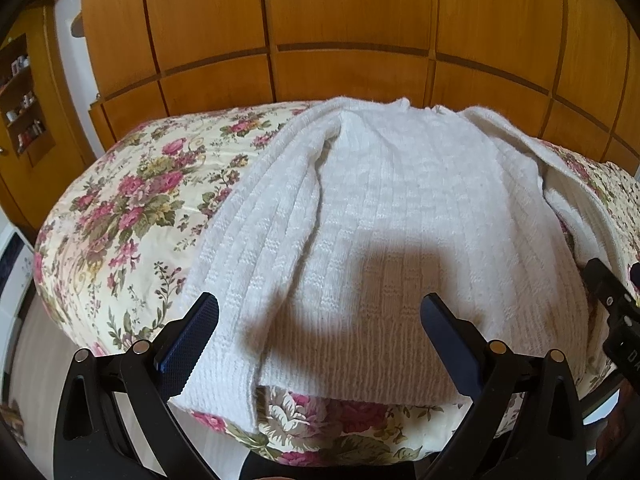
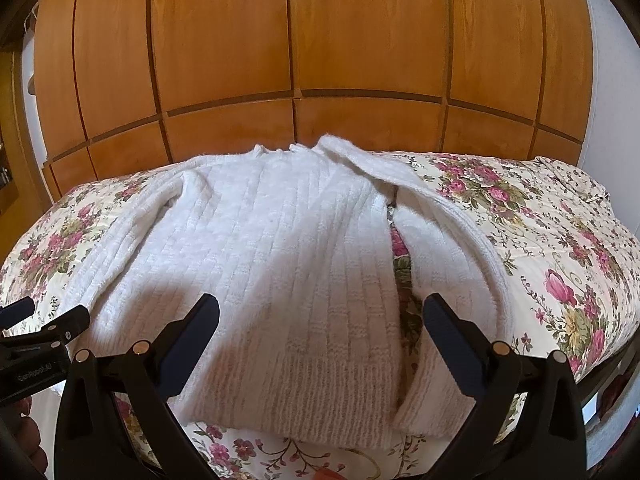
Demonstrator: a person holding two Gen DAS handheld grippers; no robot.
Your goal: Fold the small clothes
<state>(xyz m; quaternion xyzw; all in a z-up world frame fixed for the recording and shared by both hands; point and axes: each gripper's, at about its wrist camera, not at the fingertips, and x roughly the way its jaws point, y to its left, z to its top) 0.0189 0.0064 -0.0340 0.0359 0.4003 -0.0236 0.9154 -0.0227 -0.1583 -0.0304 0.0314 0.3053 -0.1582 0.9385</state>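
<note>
Sweater (image 1: 380, 220) lies flat on the bed (image 1: 120, 208), long axis running away from me, hem nearest, under my left gripper (image 1: 320, 320) and right gripper (image 2: 322, 320), both spread wide and holding nothing.

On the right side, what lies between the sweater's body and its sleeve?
A narrow strip of floral bedspread shows between the sweater body and the sleeve, clearest in the right wrist view.
</note>
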